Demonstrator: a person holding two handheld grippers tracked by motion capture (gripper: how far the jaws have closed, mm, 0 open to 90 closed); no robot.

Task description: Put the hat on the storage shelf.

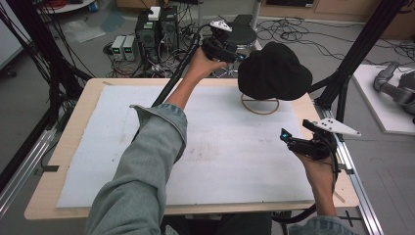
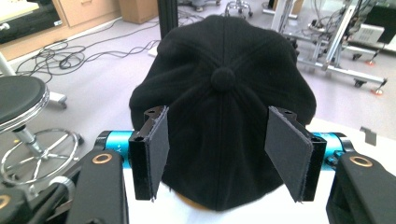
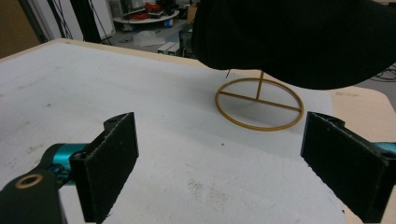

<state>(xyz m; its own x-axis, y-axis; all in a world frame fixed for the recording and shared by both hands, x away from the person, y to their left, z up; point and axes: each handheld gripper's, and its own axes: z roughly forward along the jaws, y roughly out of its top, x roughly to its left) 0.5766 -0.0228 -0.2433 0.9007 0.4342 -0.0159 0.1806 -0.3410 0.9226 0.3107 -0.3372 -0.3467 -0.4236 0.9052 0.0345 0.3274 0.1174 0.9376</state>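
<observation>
- The left gripper (image 1: 241,57) sits just beside the black cap (image 1: 274,71), at its left in the high view; its jaws stand about half open, apart from the fabric, holding nothing.
- Just ahead of that gripper, the cap rests on a thin stand (image 3: 259,103) at the far side of the table (image 1: 73,132). It looks light, soft and limp: stitched cloth panels meeting at a top button (image 2: 222,78), matte and grippy, not fragile.
- I judge the best hold to be a pinch on the crown's side panel or the lower edge; the cloth will fold under the pads.
- The stand is a slim golden ring with a crossbar and post, probably easy to tip.
- The right gripper (image 1: 283,136) hovers well short of the cap over the pale foam-like mat (image 1: 147,161), jaws wide, empty.
</observation>
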